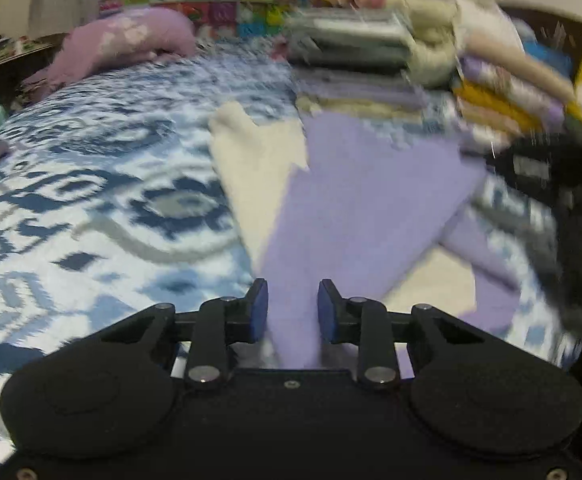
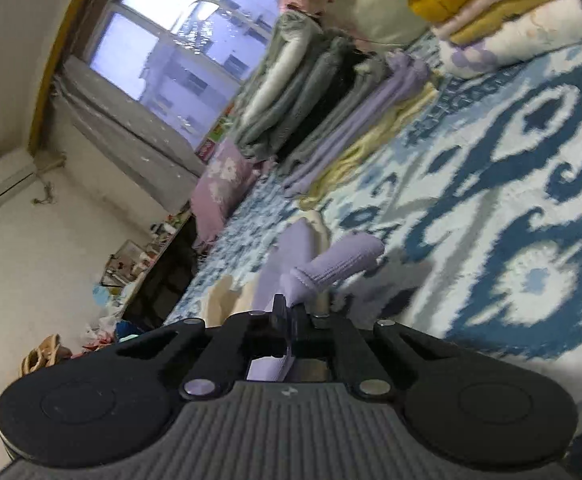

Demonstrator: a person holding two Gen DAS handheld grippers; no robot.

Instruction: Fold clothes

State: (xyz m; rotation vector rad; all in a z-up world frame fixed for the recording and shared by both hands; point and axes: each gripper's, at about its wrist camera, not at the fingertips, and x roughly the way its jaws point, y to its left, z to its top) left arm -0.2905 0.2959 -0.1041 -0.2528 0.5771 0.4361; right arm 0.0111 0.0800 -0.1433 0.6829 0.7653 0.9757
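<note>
A lavender garment [image 1: 367,200] with cream panels lies on the blue and white patterned bedspread [image 1: 91,200]. My left gripper [image 1: 293,312] has its blue pads [image 1: 259,312] about a hand's width apart with a strip of the lavender cloth running between them; the view is blurred. My right gripper [image 2: 291,316] is shut on a ribbed lavender cuff of the garment [image 2: 331,268] and holds it a little above the bedspread [image 2: 511,200].
Stacks of folded clothes [image 1: 355,52] stand at the back of the bed, with more at the right [image 1: 503,92]. They also show in the right wrist view [image 2: 323,96]. A pink pillow [image 1: 123,44] lies at the back left. A window [image 2: 187,44] is behind.
</note>
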